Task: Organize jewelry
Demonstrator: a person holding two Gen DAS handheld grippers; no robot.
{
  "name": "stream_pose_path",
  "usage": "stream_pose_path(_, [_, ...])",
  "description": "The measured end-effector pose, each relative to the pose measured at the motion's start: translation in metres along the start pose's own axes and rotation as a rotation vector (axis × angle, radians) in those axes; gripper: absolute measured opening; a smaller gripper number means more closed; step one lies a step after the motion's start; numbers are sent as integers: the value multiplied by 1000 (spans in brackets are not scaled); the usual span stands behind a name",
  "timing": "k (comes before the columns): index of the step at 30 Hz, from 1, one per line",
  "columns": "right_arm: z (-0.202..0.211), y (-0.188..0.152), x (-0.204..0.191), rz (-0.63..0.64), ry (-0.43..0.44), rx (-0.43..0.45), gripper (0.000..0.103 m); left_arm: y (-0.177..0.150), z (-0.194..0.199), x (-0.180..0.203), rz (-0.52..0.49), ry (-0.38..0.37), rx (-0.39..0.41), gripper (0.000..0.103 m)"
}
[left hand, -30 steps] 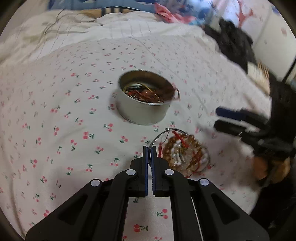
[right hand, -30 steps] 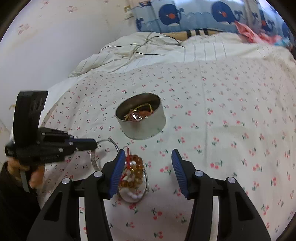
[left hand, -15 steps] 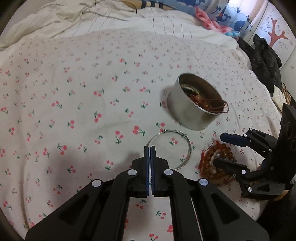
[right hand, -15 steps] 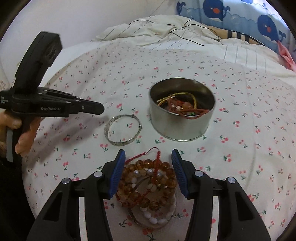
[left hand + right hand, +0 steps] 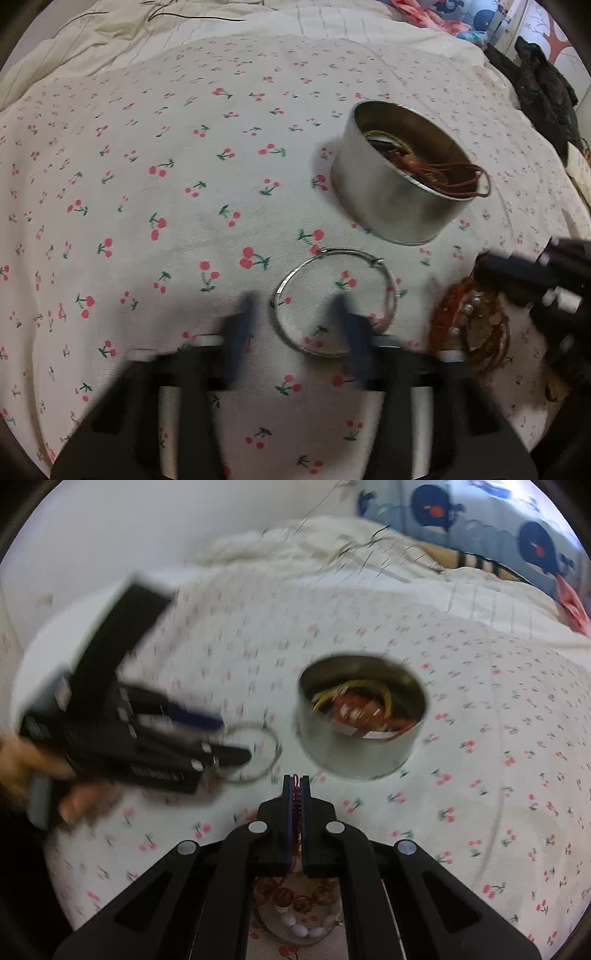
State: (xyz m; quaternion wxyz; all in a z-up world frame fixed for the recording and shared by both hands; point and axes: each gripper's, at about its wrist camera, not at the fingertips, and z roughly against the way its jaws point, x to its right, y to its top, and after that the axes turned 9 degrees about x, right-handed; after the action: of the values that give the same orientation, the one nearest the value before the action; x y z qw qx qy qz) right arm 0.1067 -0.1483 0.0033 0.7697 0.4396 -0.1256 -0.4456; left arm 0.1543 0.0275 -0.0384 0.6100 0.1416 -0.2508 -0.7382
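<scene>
A round metal tin (image 5: 399,184) holding cords and bracelets stands on the cherry-print sheet; it also shows in the right wrist view (image 5: 360,723). A silver bangle (image 5: 334,301) lies flat in front of it. My left gripper (image 5: 295,325) is open, blurred, with its fingers on either side of the bangle's near-left rim. My right gripper (image 5: 295,797) is shut on the red cord of a bead bracelet bundle (image 5: 467,326), whose amber and white beads (image 5: 299,912) hang below the jaws.
The bed is covered by a cherry-print sheet (image 5: 147,184), with a rumpled cream duvet (image 5: 166,37) and whale-print pillows (image 5: 480,535) behind. Dark clothing (image 5: 543,88) lies at the far right edge.
My left gripper has opened and come down over the bangle. My right gripper has shut on the bead bundle's red cord and lifted it.
</scene>
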Motion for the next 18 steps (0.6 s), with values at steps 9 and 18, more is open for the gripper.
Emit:
stream_pose_path(9, [48,20,43,-196,45,144,4,6,23,3,22,-64,68,3])
stream_pose_path(18, [62,24,49,-224,48,183,4,14,40,2,24,-94,126,3])
